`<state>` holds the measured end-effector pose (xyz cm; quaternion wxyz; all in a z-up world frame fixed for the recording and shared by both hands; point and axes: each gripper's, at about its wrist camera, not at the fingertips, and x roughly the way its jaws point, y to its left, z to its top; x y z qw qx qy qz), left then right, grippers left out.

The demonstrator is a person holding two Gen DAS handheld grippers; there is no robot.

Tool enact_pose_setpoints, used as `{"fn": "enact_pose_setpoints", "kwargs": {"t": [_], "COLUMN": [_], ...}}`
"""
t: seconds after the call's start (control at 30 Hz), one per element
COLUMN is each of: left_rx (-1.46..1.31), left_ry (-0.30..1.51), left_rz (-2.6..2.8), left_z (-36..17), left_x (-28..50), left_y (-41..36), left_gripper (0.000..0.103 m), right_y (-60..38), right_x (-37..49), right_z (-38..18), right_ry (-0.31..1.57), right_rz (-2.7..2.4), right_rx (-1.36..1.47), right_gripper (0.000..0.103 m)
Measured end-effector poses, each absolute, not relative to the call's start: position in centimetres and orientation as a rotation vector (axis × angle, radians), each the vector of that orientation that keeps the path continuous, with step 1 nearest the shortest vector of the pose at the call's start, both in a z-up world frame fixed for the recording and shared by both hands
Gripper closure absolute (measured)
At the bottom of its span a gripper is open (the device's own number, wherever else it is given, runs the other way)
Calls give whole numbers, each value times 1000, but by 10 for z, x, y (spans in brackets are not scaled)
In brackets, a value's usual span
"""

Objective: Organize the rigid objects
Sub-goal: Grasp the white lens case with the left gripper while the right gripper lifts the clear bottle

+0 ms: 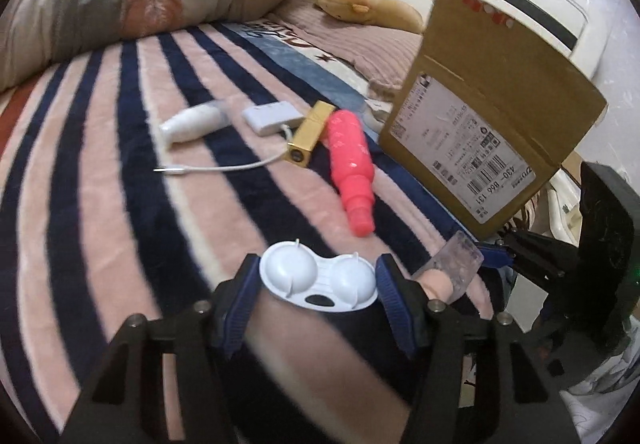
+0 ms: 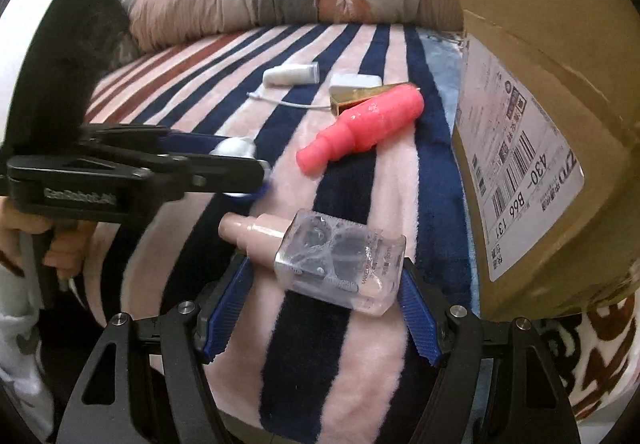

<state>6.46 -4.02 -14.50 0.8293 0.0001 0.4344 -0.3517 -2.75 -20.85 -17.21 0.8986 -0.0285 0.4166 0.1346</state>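
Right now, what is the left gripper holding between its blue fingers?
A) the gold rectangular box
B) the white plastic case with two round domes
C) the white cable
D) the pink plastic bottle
B: the left gripper has its blue pads closed against both sides of the white plastic case with two round domes, which sits between them.

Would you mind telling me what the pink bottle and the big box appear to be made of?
Pink bottle: probably glossy plastic, judging by bright highlights on its smooth surface. Box: matte brown cardboard, with folded flaps and a printed paper shipping label.
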Motion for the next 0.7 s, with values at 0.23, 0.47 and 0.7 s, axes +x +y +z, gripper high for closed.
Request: {"fn": "enact_pose_setpoints", "kwargs": {"t": [0.23,0.47,0.7], "left_rx": [-42,-70,-26], "left_ry": [917,830,740], "left_rz": [-700,-668,-600], "left_z": [-143,-108,-51], "left_x": [69,57,34], "left_y": [-18,12,36], "left_gripper": [47,47,47], "right_y": [-202,-188,-158], "right_x": [-22,-23,-28], "right_z": [-171,-161,-120], "right_ry": [837,799,696], "right_rz": [272,312,430], "right_rx": [-64,-83,-94], "right_gripper": [34,36,36]}}
